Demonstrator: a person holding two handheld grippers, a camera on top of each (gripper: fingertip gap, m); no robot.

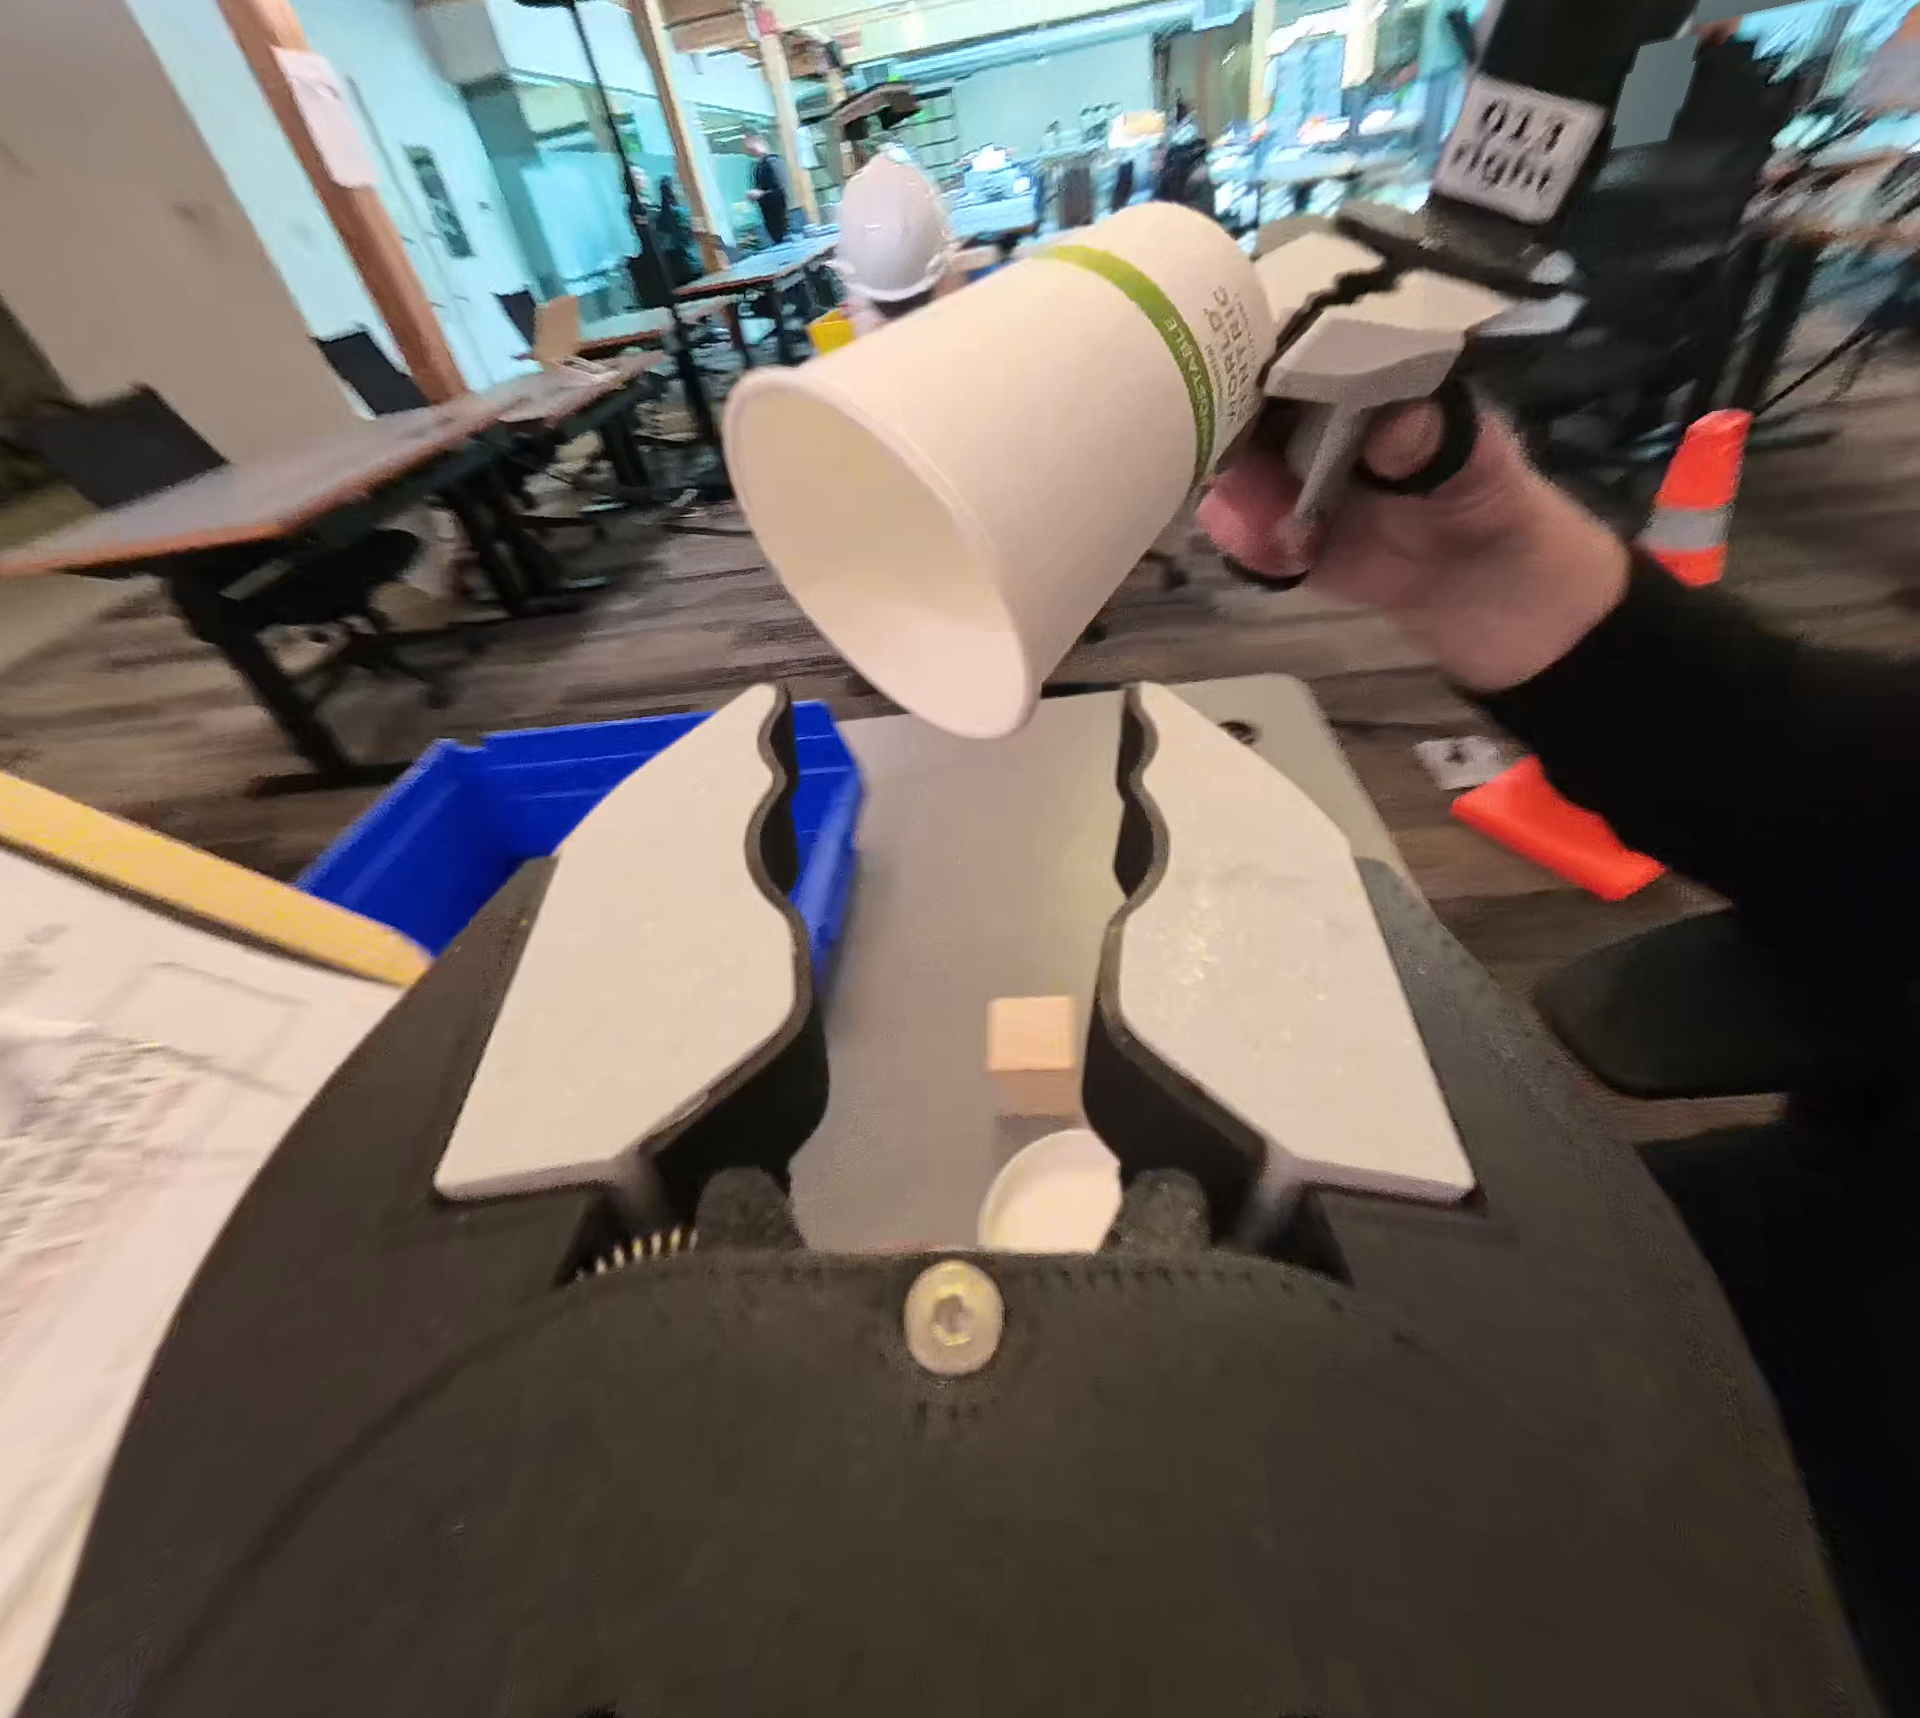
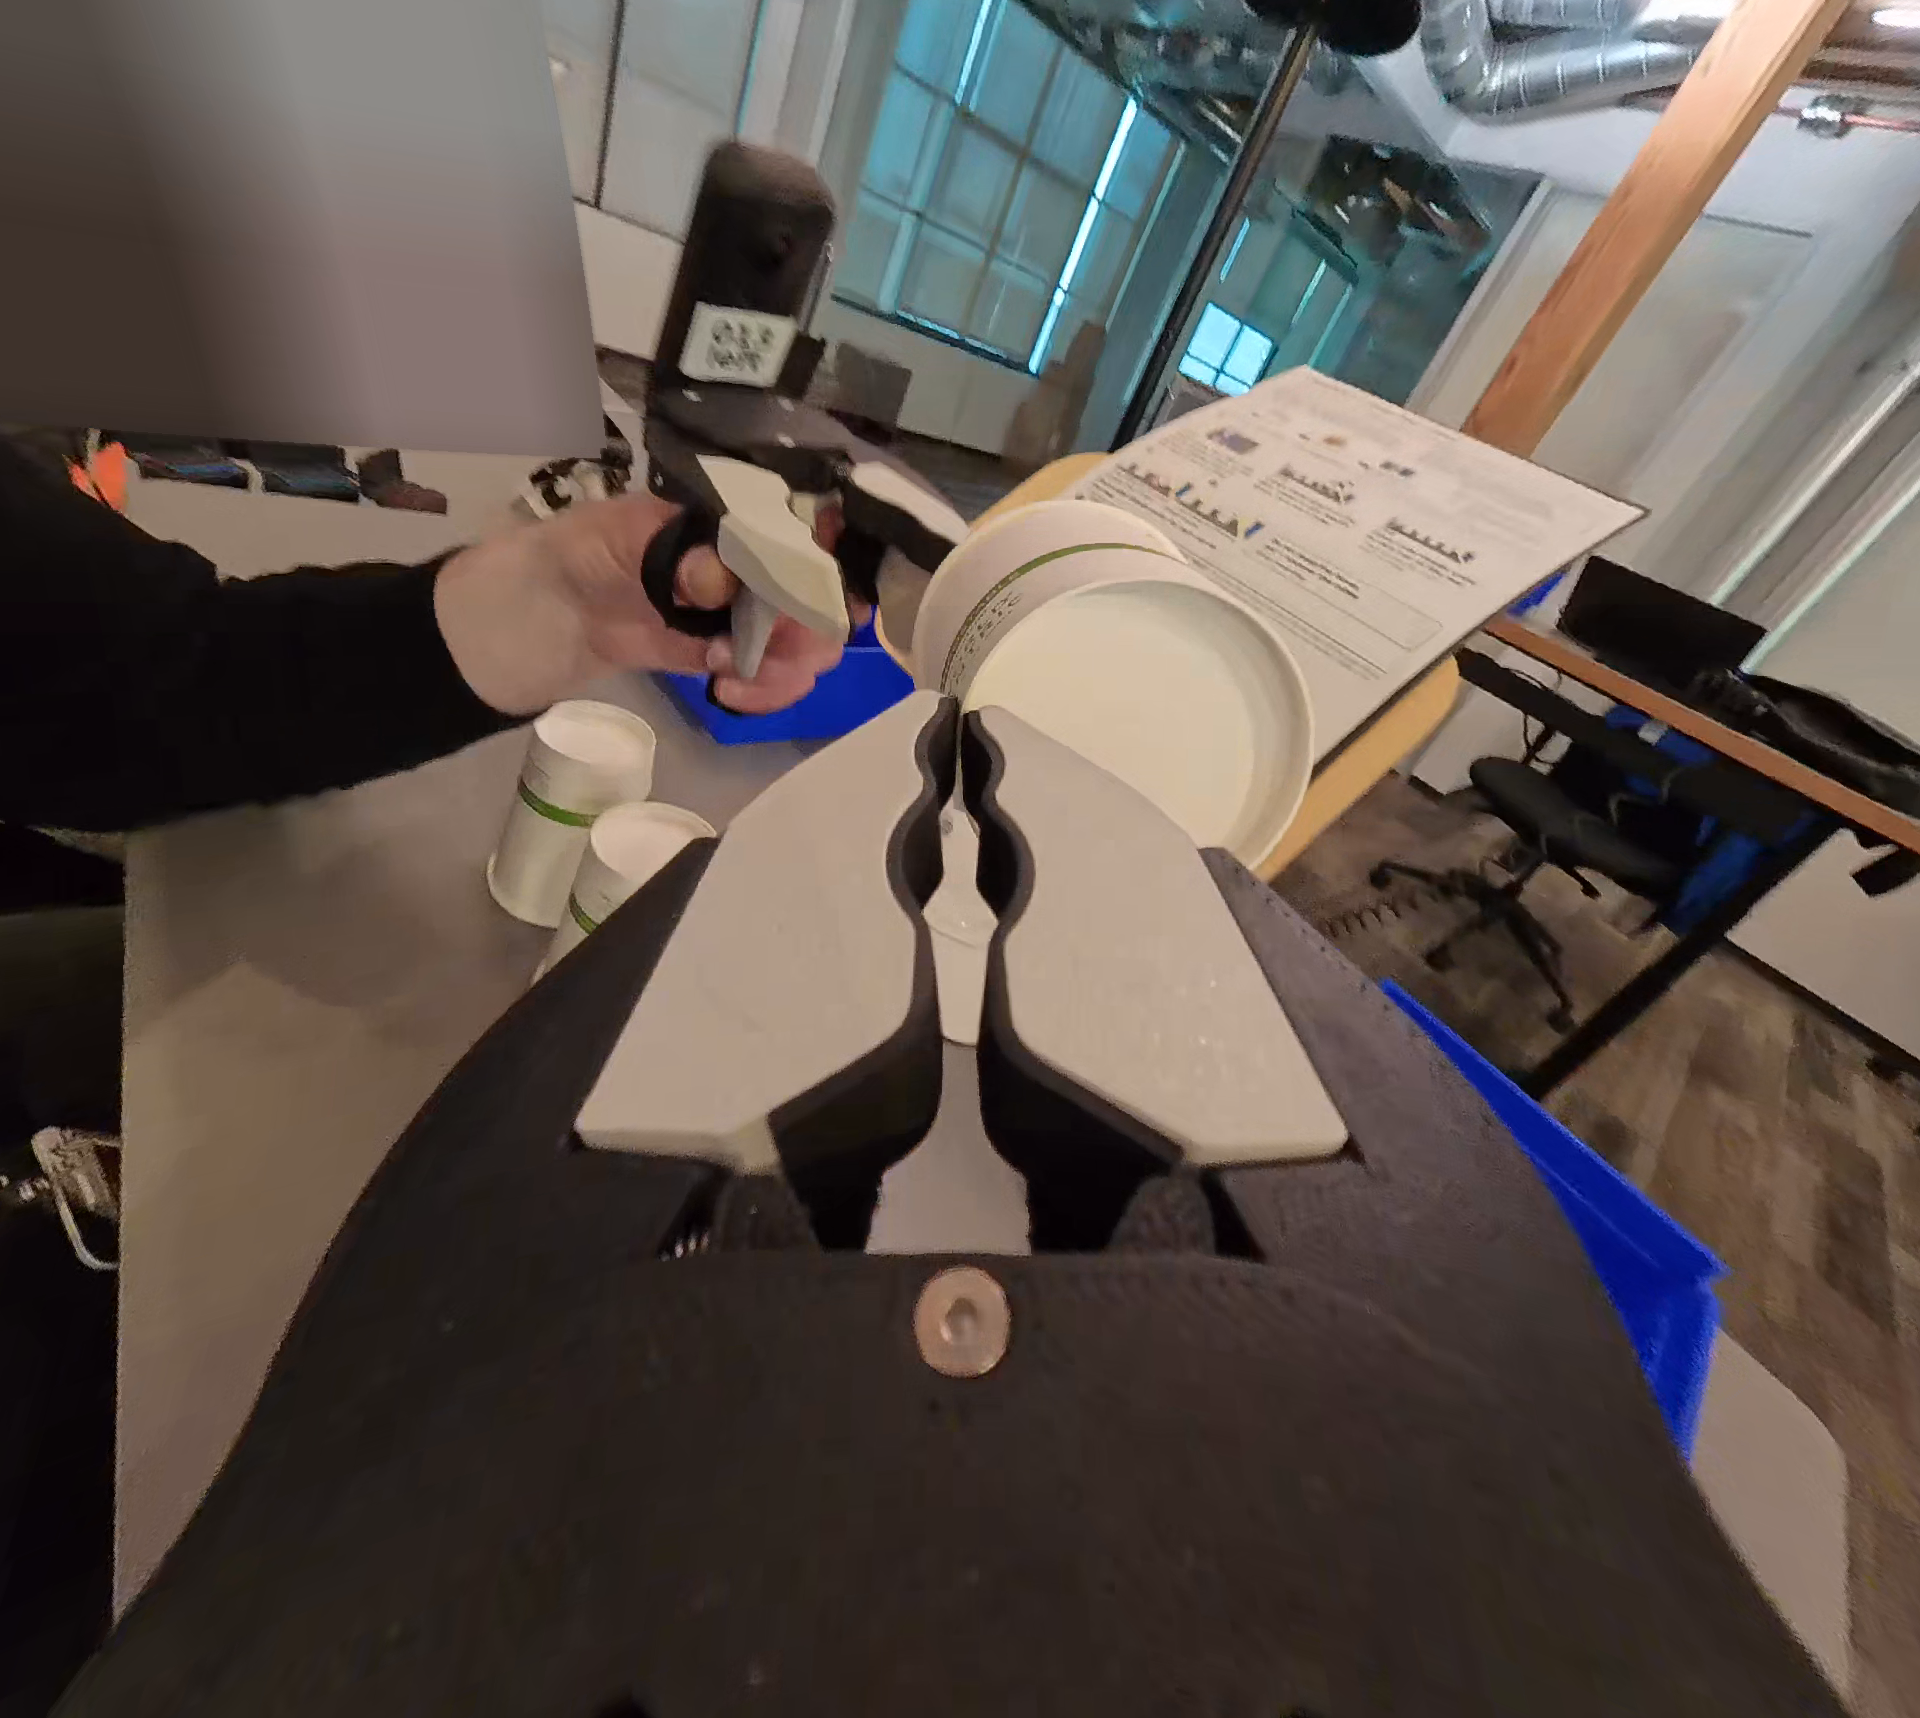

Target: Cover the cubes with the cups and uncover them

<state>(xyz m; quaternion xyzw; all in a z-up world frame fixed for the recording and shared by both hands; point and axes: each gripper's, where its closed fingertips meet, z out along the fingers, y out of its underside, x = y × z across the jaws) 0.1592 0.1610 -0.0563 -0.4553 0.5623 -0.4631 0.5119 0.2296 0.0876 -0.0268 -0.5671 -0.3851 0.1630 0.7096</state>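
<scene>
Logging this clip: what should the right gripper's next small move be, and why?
Probably turn the held cup mouth-down and lower it over the bare wooden cube. The right gripper pinches the cup's base rim, the cup is tilted in the air, and the cube sits uncovered on the table.

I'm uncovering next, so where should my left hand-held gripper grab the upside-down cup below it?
Take the upside-down cup across its narrow upturned base, from straight above with the open left hand-held gripper. It stands upright, tapering upward, and a wooden cube sits close beside it.

Cube [image 1: 1031,1032] on tabletop [image 1: 966,847], upturned cup [image 1: 1051,1192] just before it. Bin [image 1: 499,821] at left. Two upturned cups [image 2: 574,811] touching, side by side.
</scene>
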